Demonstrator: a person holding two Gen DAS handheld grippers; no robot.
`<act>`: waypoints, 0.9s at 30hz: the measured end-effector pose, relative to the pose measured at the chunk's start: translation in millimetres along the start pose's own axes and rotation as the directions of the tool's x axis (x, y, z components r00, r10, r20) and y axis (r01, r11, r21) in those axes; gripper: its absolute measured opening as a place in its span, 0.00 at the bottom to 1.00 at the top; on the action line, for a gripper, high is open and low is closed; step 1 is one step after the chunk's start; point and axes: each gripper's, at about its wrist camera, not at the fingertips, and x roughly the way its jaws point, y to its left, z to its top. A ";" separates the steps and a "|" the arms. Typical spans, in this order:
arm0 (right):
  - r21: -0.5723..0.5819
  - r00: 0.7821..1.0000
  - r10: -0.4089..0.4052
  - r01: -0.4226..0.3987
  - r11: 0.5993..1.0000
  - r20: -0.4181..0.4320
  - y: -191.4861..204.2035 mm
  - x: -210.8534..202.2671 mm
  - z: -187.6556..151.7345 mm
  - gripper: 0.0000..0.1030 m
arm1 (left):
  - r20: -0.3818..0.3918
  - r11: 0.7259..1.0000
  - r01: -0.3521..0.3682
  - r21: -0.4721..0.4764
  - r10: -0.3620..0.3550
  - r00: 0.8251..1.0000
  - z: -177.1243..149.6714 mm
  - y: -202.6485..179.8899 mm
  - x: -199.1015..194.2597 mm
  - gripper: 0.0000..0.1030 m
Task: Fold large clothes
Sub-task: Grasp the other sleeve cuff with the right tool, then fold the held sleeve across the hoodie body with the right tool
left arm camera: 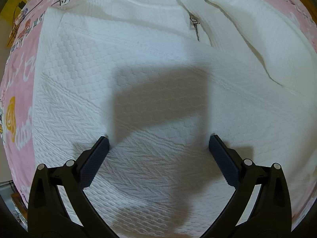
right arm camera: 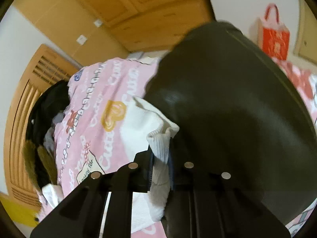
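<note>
The white sweater [left arm camera: 138, 69] lies flat on your pink blanket [left arm camera: 17, 91], its collar zipper [left arm camera: 195, 26] at the far end. Your left gripper [left arm camera: 158, 144] hangs over it, jaws wide apart. Your right gripper [right arm camera: 161, 154] pinches the sweater's ribbed cuff [right arm camera: 160, 144] tight.

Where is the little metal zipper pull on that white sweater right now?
In the left wrist view, the zipper pull sits upper right of centre on the white sweater, just below the collar, well beyond the open left gripper.
</note>
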 end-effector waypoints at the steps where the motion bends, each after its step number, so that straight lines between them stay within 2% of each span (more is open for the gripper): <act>1: -0.026 1.000 -0.005 0.005 1.000 0.006 6.1 -3.3 -0.9 0.10 | 0.002 1.000 0.002 -0.001 -0.002 1.000 -1.6 1.6 0.8 0.96; 6: -0.178 0.998 0.016 -0.005 0.984 0.059 58.1 -30.5 -15.9 0.10 | 0.013 1.000 0.004 -0.002 -0.004 1.000 -6.3 6.8 0.5 0.96; 12: -0.316 0.984 0.159 -0.127 0.940 0.079 146.8 -68.1 -54.4 0.10 | -0.010 1.000 0.002 -0.027 -0.002 1.000 -7.9 10.9 -8.4 0.95; 15: -0.397 0.966 0.252 -0.210 0.893 0.054 199.6 -84.2 -86.5 0.10 | -0.048 1.000 -0.009 -0.001 0.009 0.999 -9.6 6.3 -13.9 0.95; 19: -0.465 0.926 0.374 -0.353 0.812 -0.049 269.7 -91.8 -146.2 0.10 | 0.033 0.999 0.039 0.032 -0.040 0.999 -23.5 0.3 -44.9 0.95; 22: -0.488 0.876 0.458 -0.470 0.735 -0.153 323.1 -96.4 -208.6 0.10 | 0.079 0.995 0.099 0.028 -0.101 0.992 -32.6 7.1 -70.4 0.95; 24: -0.473 0.843 0.494 -0.532 0.703 -0.214 347.0 -98.0 -242.8 0.10 | 0.105 0.987 0.159 0.026 -0.161 0.981 -37.0 16.2 -86.7 0.95; 27: -0.449 0.793 0.527 -0.608 0.655 -0.305 377.1 -99.8 -293.3 0.09 | 0.151 0.977 0.210 0.026 -0.211 0.966 -41.3 28.3 -108.6 0.95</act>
